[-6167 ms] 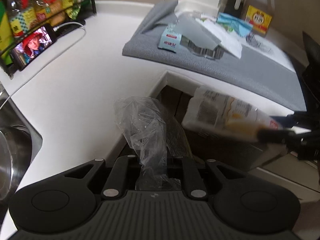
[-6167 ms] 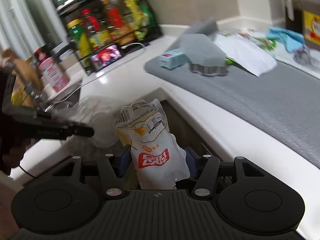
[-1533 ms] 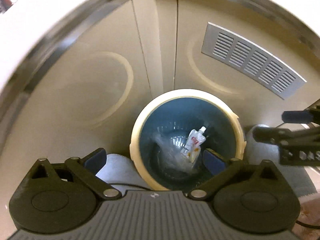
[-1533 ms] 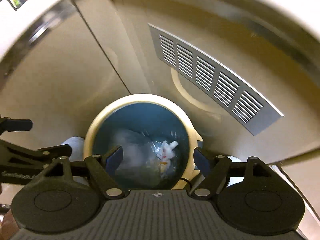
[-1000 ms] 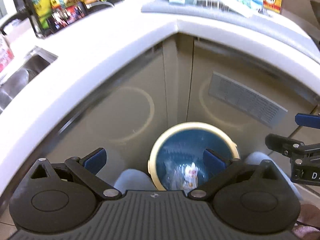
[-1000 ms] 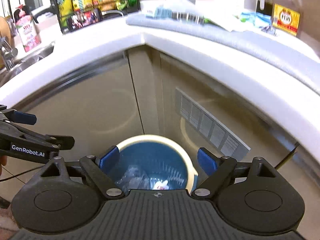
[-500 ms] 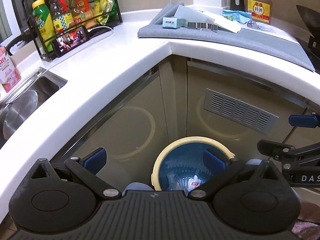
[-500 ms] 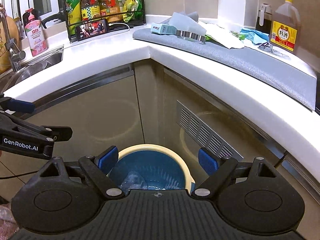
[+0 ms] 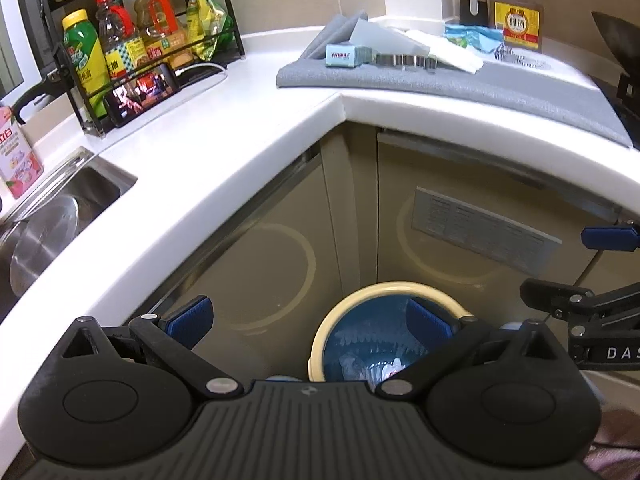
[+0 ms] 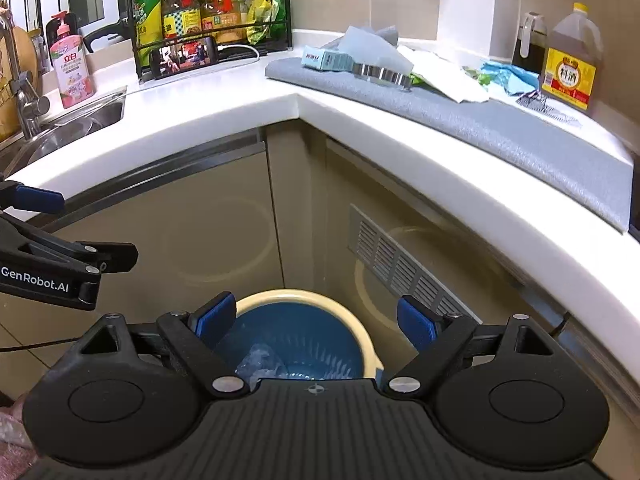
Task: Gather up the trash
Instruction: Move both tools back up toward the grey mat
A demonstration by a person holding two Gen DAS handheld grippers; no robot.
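A round trash bin (image 9: 360, 292) (image 10: 304, 297) with a cream rim and blue inside stands on the floor in the cabinet corner. In it lie a clear plastic bag (image 9: 352, 362) (image 10: 258, 360) and a white pouch (image 9: 394, 365), partly hidden by the gripper bodies. My left gripper (image 9: 310, 322) hangs above the bin, open and empty. My right gripper (image 10: 316, 320) is also open and empty over the bin. On the grey mat (image 10: 500, 124) lie a small blue box (image 10: 320, 59), white paper (image 10: 444, 76) and a blue wrapper (image 10: 508, 74).
The white counter (image 9: 224, 152) wraps around the corner above the beige cabinet doors. A sink (image 9: 48, 216) lies at the left. A black rack (image 10: 208, 12) of bottles, a phone (image 10: 186, 56) and a soap bottle (image 10: 72, 64) stand at the back. An oil jug (image 10: 572, 60) stands at the right.
Both grippers have risen and tilted up from the bin, so the counter and its items come into view. The bag and pouch, held earlier, now lie in the bin.
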